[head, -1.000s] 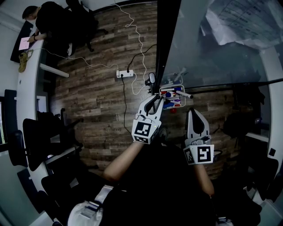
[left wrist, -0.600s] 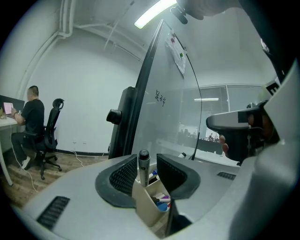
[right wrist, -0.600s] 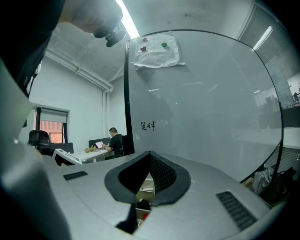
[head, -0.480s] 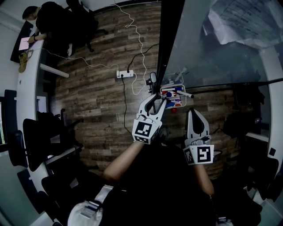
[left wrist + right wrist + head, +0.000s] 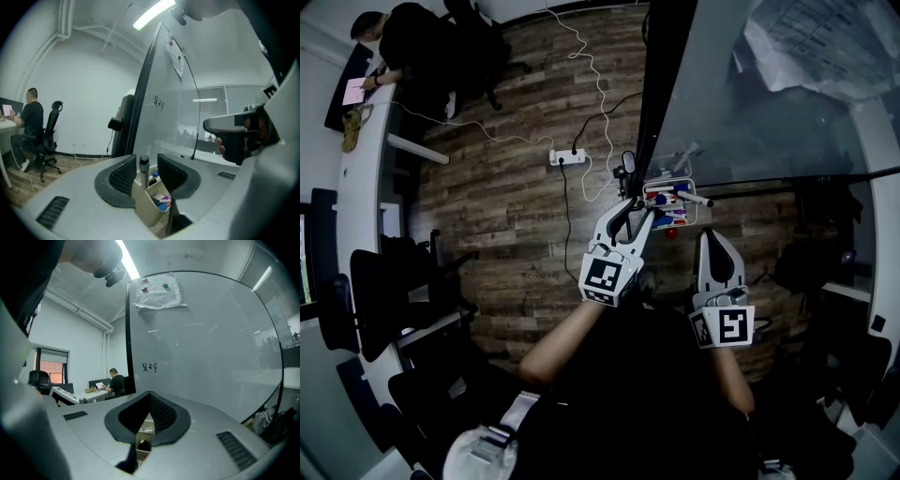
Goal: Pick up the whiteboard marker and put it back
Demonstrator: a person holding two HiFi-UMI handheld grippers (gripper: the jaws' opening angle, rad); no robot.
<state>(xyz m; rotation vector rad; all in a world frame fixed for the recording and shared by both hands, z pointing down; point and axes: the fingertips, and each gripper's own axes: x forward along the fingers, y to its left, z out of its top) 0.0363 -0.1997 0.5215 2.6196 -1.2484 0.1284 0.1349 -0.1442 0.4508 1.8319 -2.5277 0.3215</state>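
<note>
A dark-capped whiteboard marker [image 5: 144,169] stands upright in a pale holder [image 5: 146,202] among several coloured markers. My left gripper [image 5: 146,158] has just been opening its jaws. They stand on either side of the marker's top without pressing it. In the head view the left gripper [image 5: 636,212] reaches into the holder [image 5: 686,186] on the whiteboard's [image 5: 750,122] lower edge. My right gripper [image 5: 711,236] hangs back to the right of the holder, shut with nothing in it; its jaws [image 5: 150,394] meet at the tips.
The whiteboard's black frame [image 5: 654,94] rises just left of the holder. A power strip [image 5: 565,157] and cables lie on the wooden floor. A person [image 5: 403,37] sits at a desk far left, with office chairs [image 5: 384,300] nearby.
The left gripper's jaws have spread apart around the marker at the holder. The right gripper has stayed where it was.
</note>
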